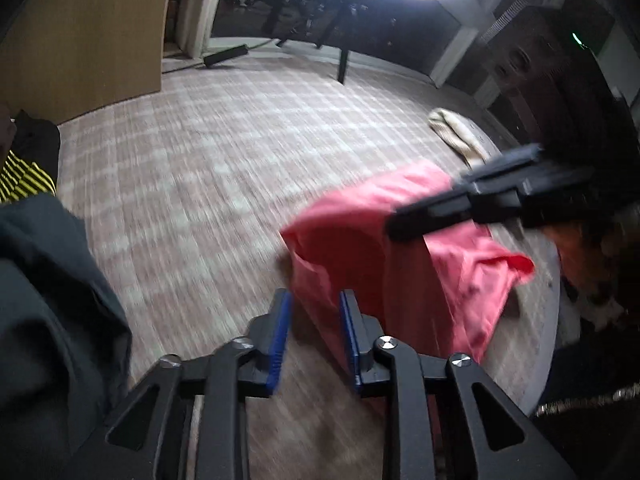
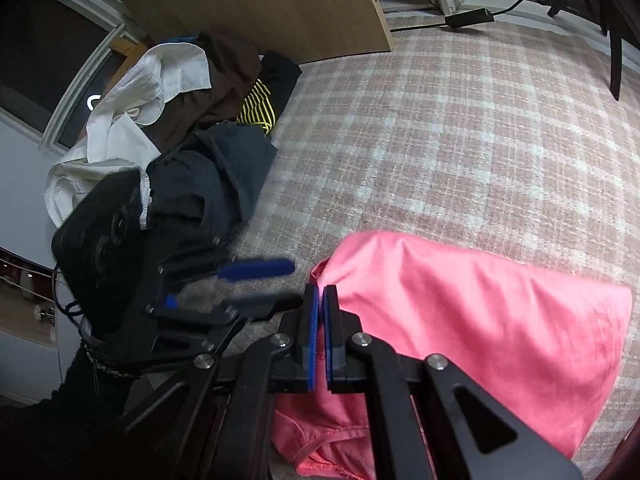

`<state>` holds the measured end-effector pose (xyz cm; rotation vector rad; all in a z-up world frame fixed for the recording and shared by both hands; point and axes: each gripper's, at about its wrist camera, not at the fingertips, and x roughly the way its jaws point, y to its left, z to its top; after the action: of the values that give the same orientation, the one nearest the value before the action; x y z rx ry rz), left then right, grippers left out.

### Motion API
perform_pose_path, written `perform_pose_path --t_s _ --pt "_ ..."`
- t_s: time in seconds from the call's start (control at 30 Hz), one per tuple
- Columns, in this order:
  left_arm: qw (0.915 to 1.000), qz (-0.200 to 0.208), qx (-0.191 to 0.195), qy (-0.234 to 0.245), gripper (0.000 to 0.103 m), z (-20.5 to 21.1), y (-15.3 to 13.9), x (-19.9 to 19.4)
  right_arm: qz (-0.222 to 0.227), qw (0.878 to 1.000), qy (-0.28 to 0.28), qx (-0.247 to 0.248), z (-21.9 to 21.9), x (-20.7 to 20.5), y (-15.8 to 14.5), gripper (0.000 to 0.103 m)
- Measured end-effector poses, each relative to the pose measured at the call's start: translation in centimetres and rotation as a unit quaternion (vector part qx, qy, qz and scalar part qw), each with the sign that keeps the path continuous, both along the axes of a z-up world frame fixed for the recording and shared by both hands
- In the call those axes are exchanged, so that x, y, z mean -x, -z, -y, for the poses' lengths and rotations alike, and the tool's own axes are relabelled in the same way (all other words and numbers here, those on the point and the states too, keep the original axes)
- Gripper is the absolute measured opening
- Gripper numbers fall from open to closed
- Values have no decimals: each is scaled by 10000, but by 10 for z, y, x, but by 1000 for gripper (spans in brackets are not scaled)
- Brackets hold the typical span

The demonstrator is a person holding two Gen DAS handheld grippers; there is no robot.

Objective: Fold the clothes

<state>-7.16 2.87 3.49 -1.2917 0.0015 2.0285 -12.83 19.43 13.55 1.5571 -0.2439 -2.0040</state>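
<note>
Pink garment lifted off the plaid carpet

The pink garment (image 2: 480,320) hangs bunched and creased, pinched in the right gripper (image 2: 320,292), whose jaws are closed tight on its edge; the left gripper (image 1: 314,300) has jaws apart, cloth between them. A heap of clothes (image 2: 192,120) lies beside the wooden board (image 2: 260,8)

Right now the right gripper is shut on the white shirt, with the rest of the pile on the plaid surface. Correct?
Not quite. The right gripper is shut on the pink garment, not the white shirt. The shirt lies in the pile on the plaid surface. The right wrist view shows it.
</note>
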Motion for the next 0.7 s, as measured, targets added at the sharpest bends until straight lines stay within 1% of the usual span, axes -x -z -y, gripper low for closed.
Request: perform_pose_path --t_s 0.07,0.2,0.23,0.33,0.43,0.5,0.53,0.57,0.6,0.7 --pt "9999 72 -78 74 6 -6 3 -1 -6 10000 -33 -3 -1 -1 -1 3" --pt "9998 212 -60 -38 7 -16 7 6 -50 9999 -87 -45 2 -1 -3 3" --pt "9998 210 -3 -26 11 -19 8 8 -56 9999 -101 -47 1 -1 -3 3" --pt "9996 211 205 33 17 -32 14 13 -53 9999 -114 -19 0 -1 -3 3" --pt "9993 70 353 110 18 -43 18 16 -48 9999 -129 5 0 0 -2 3" --pt "9990 -36 415 142 16 -48 19 18 -46 9999 -140 23 0 0 -2 3" --pt "9989 -66 450 117 8 -48 19 18 -47 9999 -146 27 0 0 -2 3" --pt "9989 -74 456 79 4 -46 19 18 -57 9999 -149 24 -1 0 -2 3" --pt "9993 -47 366 56 3 -43 19 18 -74 9999 -146 23 -1 -1 -2 3" --pt "9994 221 -271 56 3 -36 17 19 -76 9999 -94 100 -5 -1 -4 3"
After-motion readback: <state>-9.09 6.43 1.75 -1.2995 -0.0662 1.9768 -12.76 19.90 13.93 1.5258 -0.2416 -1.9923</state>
